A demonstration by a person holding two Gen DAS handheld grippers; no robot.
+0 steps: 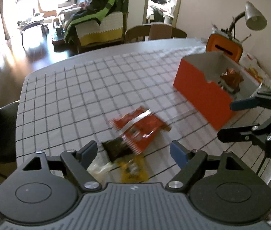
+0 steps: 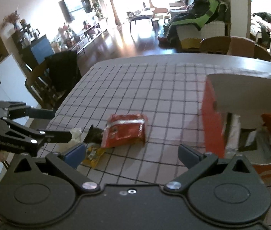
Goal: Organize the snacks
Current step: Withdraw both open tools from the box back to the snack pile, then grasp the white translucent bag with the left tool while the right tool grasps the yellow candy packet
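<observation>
Orange foil catches the eye first: an orange snack packet (image 1: 137,128) lies flat on the grid-patterned tablecloth (image 1: 89,88), just below the middle of the left wrist view, its crimped end overlapping a dark wrapper (image 1: 116,150) and sitting near a yellow wrapper (image 1: 133,172) at lower centre. To the upper right stands the orange cardboard box (image 1: 202,94), open at the top, with at least one brownish packet already inside. The left gripper (image 1: 134,151) hangs low over the pile with its jaws spread wide and nothing between them; the right gripper (image 2: 131,153) is likewise parted and empty, nearer the box. I would judge these packets to be very light, crinkly and slippery, soft enough to buckle under a pinch and with contents that might crush. The flat sealed edge of the orange packet looks the safest place to nip, low against the cloth, taking care not to snag the wrappers beneath it.
</observation>
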